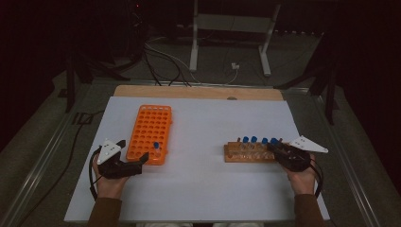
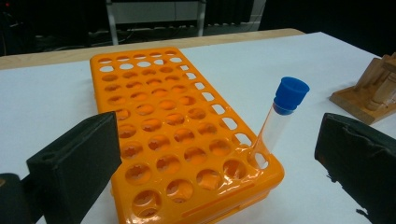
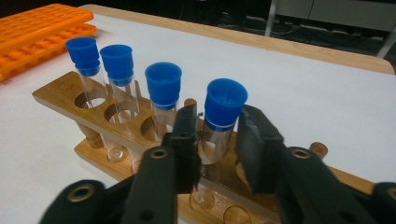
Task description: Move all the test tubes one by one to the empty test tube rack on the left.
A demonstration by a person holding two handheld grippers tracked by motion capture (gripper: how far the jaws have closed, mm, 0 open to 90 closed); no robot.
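**Right tongs pinching the end tube in the wooden rack**

Nearest the lens, my right tongs (image 3: 217, 135) are pinching a clear blue-capped tube (image 3: 219, 123), one pad on each side of the glass just below the cap. It stands in the wooden rack (image 3: 58, 95), last in a row of four capped tubes. The high view puts that rack (image 1: 231, 155) near the right edge of the white bench (image 1: 198, 189), with my right hand (image 1: 301, 177) behind it.

My left tongs (image 2: 215, 154) are spread wide and hold nothing. Between their pads I see the orange rack (image 2: 154, 116), which carries one blue-capped tube (image 2: 280, 116), leaning in a hole at its near right corner. The high view sets this rack (image 1: 151, 127) toward the left edge of the bench.

I can read no labels or writing anywhere.
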